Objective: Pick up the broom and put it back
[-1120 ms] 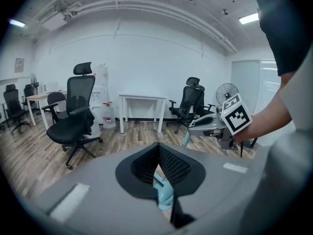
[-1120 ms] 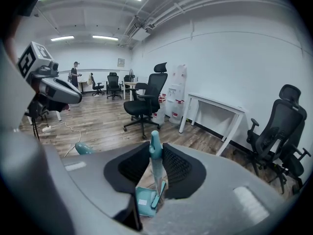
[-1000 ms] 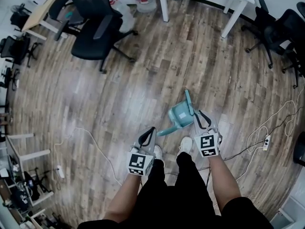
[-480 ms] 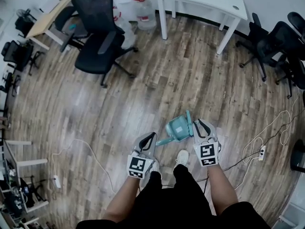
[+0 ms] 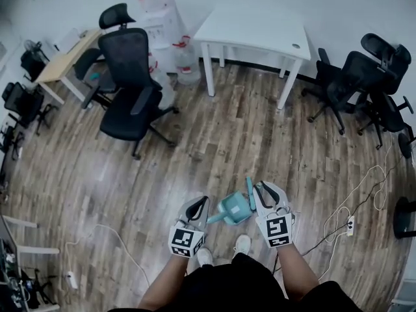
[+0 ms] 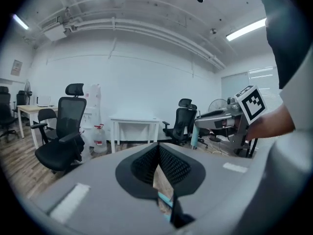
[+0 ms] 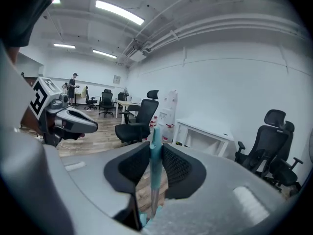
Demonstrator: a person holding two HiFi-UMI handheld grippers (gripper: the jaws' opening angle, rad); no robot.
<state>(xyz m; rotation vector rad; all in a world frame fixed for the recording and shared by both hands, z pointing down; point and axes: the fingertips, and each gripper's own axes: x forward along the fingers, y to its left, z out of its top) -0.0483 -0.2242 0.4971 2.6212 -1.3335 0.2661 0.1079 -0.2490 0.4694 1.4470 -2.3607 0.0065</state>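
A small teal dustpan-and-broom set hangs above the wooden floor between my two grippers. My right gripper is shut on the set's upright teal broom handle, which stands straight up between its pads, with a metal rod below. My left gripper is at the end of the other teal handle, which slants down left from the pan. In the left gripper view its jaws meet at the tips, and a teal strip crosses the gap lower down. My shoes show below the pan.
A black office chair stands to the far left and a white table against the far wall. More black chairs are at the right. White cables and a power strip lie on the floor at the right.
Both grippers have risen together with the teal set held between them, and the pan is farther off the floor. More of the far wall and table has come into the head view.
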